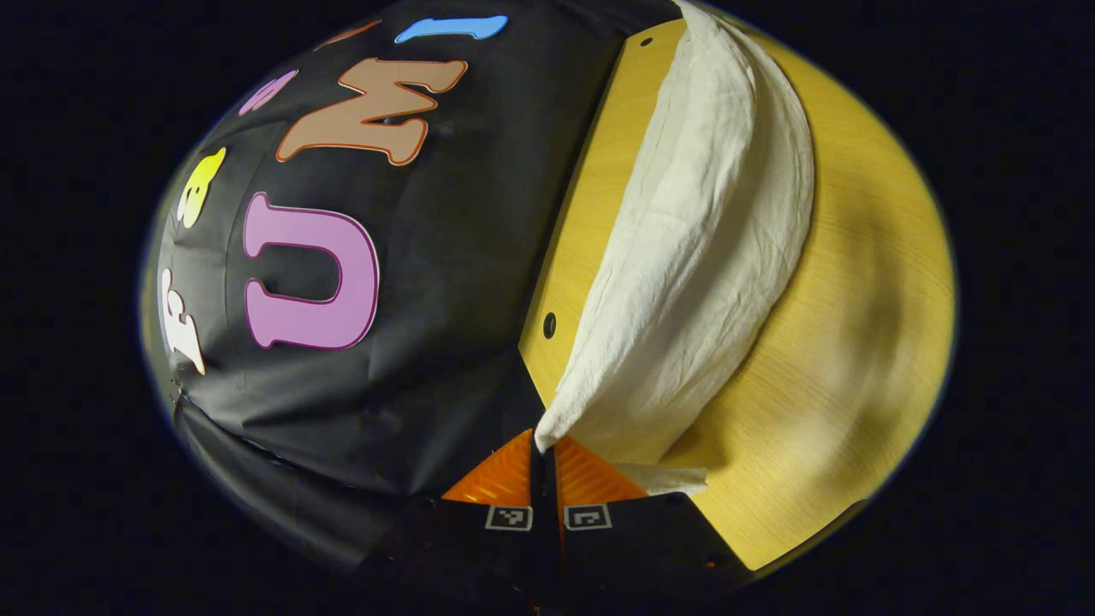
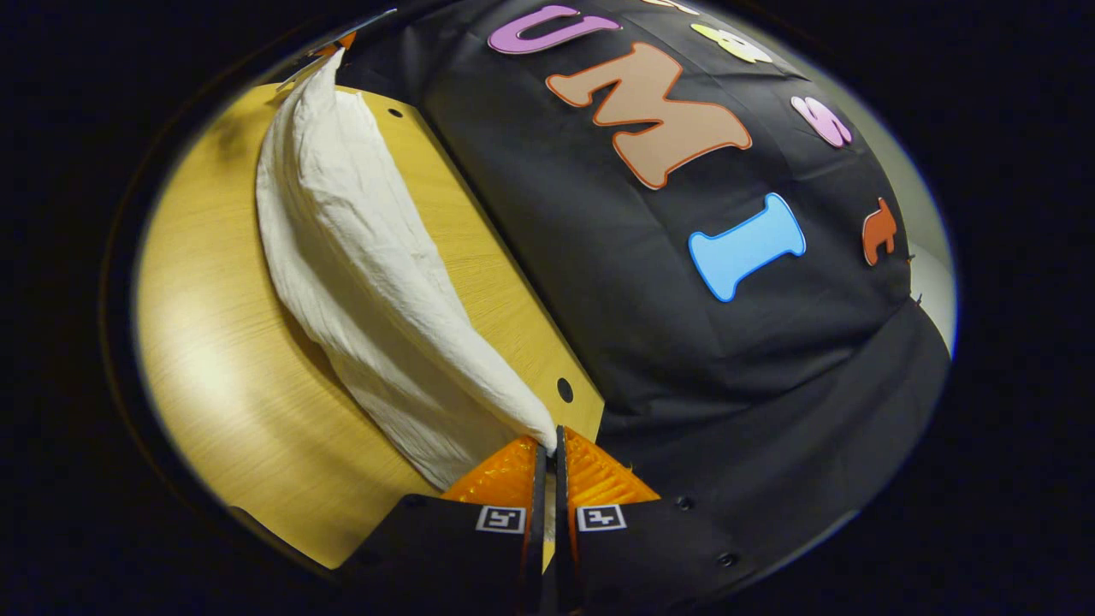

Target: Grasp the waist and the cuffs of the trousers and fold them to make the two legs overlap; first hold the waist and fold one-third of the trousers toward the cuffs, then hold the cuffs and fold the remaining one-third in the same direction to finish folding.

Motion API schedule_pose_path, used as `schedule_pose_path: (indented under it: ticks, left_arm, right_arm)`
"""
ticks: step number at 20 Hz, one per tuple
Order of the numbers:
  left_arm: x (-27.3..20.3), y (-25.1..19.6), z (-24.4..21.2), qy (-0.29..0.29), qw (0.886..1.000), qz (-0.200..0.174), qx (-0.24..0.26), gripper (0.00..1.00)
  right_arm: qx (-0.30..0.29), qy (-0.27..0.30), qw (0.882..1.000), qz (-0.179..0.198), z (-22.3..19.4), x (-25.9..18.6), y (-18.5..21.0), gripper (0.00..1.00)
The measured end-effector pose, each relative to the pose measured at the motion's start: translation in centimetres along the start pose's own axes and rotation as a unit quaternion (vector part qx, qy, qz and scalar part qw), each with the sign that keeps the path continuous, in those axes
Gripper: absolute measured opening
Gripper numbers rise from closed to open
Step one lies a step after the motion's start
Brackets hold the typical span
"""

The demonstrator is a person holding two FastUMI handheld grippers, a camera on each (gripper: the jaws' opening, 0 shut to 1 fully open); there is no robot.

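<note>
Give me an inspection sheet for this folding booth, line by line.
Surface: wooden table, with small holes near its edge.
Job's things: white trousers, lifted along one edge and sagging to the table.
Clutter: nothing seen.
Grippers: left gripper shut on the trousers at one end; right gripper shut on them at the other.
Cables: nothing seen.
Surroundings: black cloth wall behind the table.

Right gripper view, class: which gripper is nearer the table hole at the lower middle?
Right. The right gripper pinches the trousers right beside that hole; the left gripper holds their far end, further along the table edge.
</note>
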State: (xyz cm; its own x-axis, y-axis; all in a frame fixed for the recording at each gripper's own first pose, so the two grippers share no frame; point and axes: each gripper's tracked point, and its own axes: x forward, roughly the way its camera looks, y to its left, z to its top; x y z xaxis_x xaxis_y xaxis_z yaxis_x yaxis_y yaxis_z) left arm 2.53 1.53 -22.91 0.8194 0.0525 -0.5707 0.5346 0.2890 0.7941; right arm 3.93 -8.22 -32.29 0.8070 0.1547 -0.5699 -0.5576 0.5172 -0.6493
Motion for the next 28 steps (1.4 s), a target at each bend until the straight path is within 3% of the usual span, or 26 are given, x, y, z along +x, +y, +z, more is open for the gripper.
schedule_pose_path:
  ticks: [10,17,24,25,26,28]
  left_arm:
    - [8.8,0.9,2.1,-0.026,0.999,0.009,-0.021,0.0]
    - [14.9,0.0,3.2,-0.043,0.999,-0.012,-0.009,0.0]
    - [18.4,-2.2,3.6,-0.062,0.998,-0.031,-0.007,0.0]
    - [18.3,-2.6,3.9,-0.065,0.997,-0.038,-0.023,0.01]
    - [18.0,-2.9,3.7,-0.064,0.996,-0.043,-0.036,0.08]
    - [16.9,-2.8,4.2,-0.072,0.994,-0.039,-0.073,0.67]
  right_arm:
    - [0.071,0.064,0.995,-0.024,1.3,8.3,0.5,0.08]
    - [0.068,0.102,0.992,-0.017,0.9,14.6,3.4,0.08]
    - [0.101,0.135,0.986,-0.009,-0.1,16.5,6.1,0.08]
    - [0.118,0.134,0.984,-0.013,0.2,16.4,5.9,0.31]
    - [0.135,0.129,0.982,-0.02,0.5,16.0,5.1,0.54]
    - [0.175,0.115,0.978,-0.026,1.1,14.8,4.4,1.0]
